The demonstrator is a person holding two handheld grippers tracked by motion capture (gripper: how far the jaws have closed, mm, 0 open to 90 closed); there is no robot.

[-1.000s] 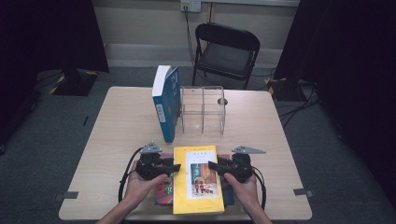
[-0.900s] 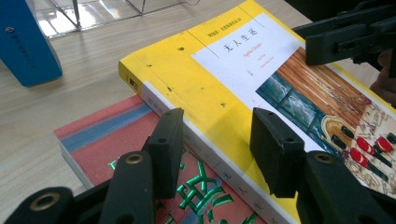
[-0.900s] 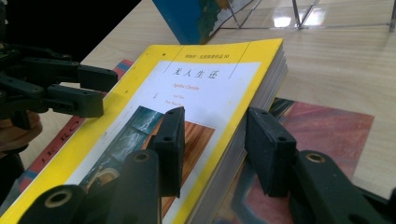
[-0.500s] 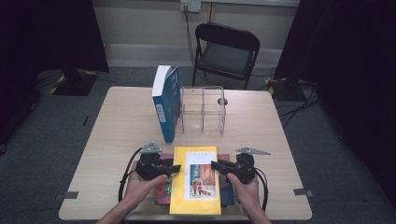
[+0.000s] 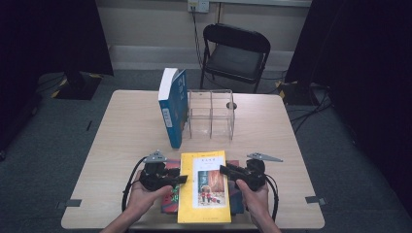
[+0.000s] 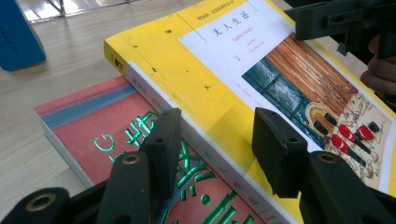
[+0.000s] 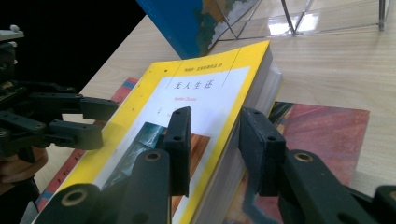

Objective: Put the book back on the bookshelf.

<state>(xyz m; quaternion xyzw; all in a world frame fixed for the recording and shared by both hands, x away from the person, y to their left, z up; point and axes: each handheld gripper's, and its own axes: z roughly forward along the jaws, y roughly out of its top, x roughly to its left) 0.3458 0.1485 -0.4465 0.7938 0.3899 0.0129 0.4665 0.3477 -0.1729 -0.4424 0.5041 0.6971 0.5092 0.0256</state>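
Book edges sit between both sets of jaws. The yellow paperback [image 5: 204, 187] lies flat at the near edge of the wooden table [image 5: 126, 131], on top of a red book [image 6: 93, 126] that sticks out to its left and another dark red-covered book [image 7: 322, 135] that sticks out to its right. The left gripper [image 5: 176, 179] straddles the paperback's spine edge, one jaw over the red book and one over the yellow cover; whether the pads press on it cannot be told. The right gripper [image 5: 228, 171] straddles the opposite page edge, and its jaws have just been closing with that edge between them; a firm clamp cannot be confirmed. Farther off, near the table's middle, a blue book [image 5: 173, 109] stands upright, touching the left side of a clear acrylic rack [image 5: 211, 114]. A black folding chair [image 5: 235, 51] stands beyond the far edge.
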